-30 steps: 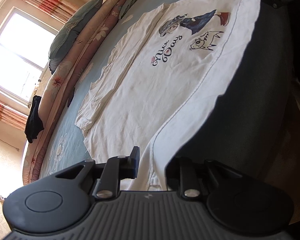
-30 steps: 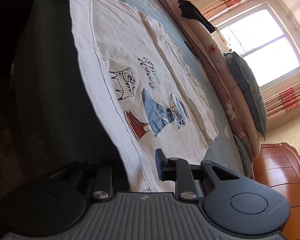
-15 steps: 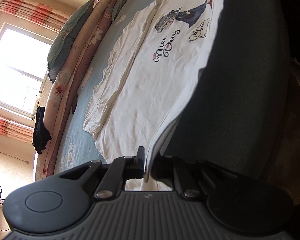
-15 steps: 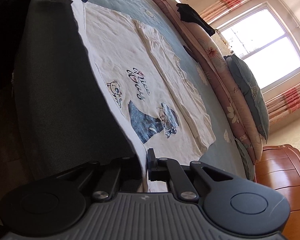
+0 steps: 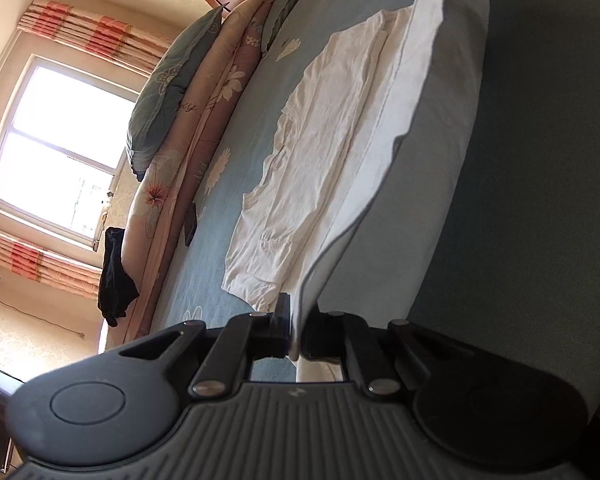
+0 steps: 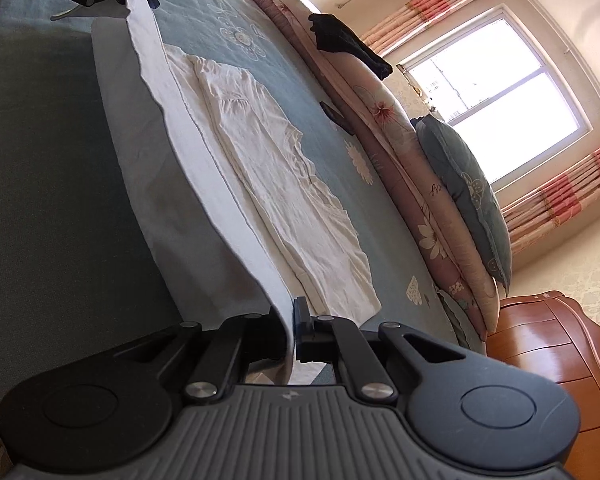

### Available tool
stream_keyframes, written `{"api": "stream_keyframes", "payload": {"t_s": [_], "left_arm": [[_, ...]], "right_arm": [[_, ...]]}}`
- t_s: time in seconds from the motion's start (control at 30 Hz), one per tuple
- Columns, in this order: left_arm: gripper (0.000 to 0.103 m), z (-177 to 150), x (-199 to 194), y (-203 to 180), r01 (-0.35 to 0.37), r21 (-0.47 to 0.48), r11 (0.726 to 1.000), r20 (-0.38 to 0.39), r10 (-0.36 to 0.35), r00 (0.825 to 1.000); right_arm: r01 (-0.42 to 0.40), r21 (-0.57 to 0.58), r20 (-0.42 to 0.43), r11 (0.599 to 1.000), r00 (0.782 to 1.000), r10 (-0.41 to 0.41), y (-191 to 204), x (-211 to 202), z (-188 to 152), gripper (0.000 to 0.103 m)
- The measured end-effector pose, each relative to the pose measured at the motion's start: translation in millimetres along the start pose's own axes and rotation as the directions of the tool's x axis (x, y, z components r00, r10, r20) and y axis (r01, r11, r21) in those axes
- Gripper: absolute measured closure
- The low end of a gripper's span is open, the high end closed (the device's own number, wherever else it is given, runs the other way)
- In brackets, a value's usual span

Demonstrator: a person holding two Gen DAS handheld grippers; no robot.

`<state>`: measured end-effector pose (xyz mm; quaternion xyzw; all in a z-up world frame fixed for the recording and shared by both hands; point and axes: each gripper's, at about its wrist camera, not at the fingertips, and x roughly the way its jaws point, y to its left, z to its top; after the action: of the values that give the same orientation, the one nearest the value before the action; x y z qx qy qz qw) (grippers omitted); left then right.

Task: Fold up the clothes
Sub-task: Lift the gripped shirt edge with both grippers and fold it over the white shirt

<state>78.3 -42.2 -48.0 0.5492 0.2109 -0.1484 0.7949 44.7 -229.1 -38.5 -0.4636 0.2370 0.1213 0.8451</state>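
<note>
Left tool (image 5: 296, 334): pressed together, pinching one hem corner of white T-shirt (image 5: 320, 152).
White T-shirt: thin, wrinkled cotton on blue floral bed (image 5: 236, 184); near edge raised as a taut flap, far half flat.
Right tool (image 6: 293, 330): pinching the other hem corner.
Step, judged: folding the hem toward the collar. Next calls for level carry, edges aligned.
</note>
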Motion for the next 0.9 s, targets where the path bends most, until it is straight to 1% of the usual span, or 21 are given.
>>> {"api": "stream_keyframes", "payload": {"t_s": [0.1,0.3,0.5,0.6,0.9], "left_arm": [[0.098,9,20,17,0.004,-0.036,0.999,-0.003,-0.004,1.000],[0.098,20,64,49,0.045,-0.104,0.994,-0.016,-0.047,0.999],[0.098,31,108,64,0.075,-0.108,0.991,-0.028,-0.079,0.997],[0.098,36,129,74,0.091,-0.126,0.988,-0.030,-0.096,0.995],[0.097,45,179,96,0.117,-0.164,0.980,-0.035,-0.124,0.992]], "right_arm": [[0.007,0.021,0.001,1.000,1.000,-0.007,-17,20,9,0.098],[-0.002,0.048,-0.005,0.999,1.000,0.003,-48,63,23,0.098],[-0.026,0.063,-0.028,0.998,0.999,0.028,-64,108,29,0.098],[-0.044,0.076,-0.038,0.996,0.998,0.047,-73,126,31,0.098],[-0.097,0.115,-0.067,0.989,0.992,0.106,-99,181,39,0.098]]}}
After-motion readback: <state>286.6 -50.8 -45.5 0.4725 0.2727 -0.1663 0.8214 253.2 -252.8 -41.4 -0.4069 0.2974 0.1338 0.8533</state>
